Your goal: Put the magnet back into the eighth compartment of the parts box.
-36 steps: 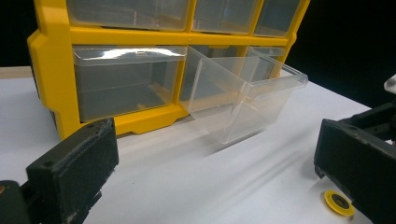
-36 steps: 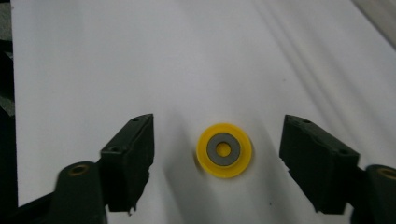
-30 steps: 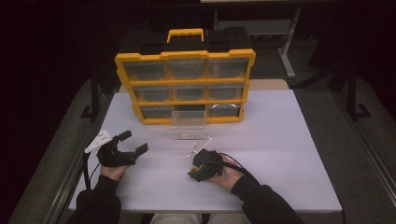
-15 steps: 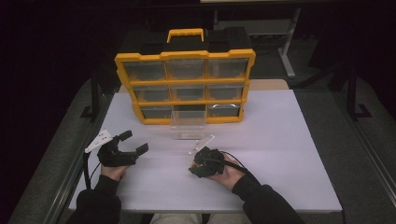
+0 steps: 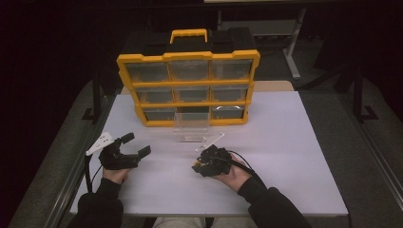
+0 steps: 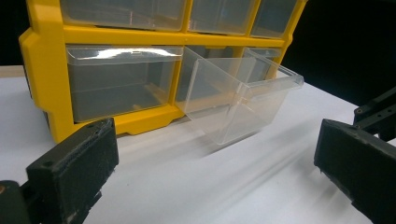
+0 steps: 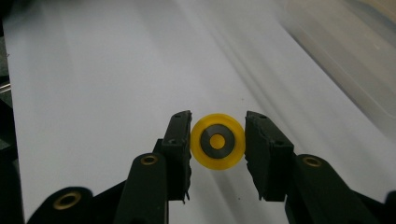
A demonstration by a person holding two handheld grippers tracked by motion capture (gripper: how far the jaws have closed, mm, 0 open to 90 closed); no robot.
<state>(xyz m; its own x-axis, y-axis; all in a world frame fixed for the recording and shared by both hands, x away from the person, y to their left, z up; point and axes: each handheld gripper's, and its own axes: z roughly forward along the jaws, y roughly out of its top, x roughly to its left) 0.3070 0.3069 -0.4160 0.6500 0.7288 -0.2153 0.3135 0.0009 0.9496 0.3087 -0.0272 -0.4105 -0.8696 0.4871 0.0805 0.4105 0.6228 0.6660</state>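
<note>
At the centre of the right gripper view, the right gripper [image 7: 217,142] has its two black pads pressed against either side of a small yellow wheel [image 7: 217,142] with a grey hub, so the pick-up looks done; in the high view that gripper [image 5: 207,161] sits low and a little right of centre, just off the white table [image 5: 294,156]. What is left, by my reading, is to carry the wheel to the clear drawer [image 5: 191,127], which stands pulled out on the table in front of the yellow organizer [image 5: 187,88] at the middle of the frame, and then to push that drawer back into the bottom-row slot it came from. The left gripper [image 5: 133,147], at lower left in the high view, stands wide open and holds nothing, its jaws pointed toward the drawer [image 6: 236,105]. Counted: one wheel, one organizer with nine compartments in three rows of three, eight drawers in place and one out, two grippers. A thin pale stick [image 5: 212,139] lies just right of the drawer; I cannot tell what it is.
</note>
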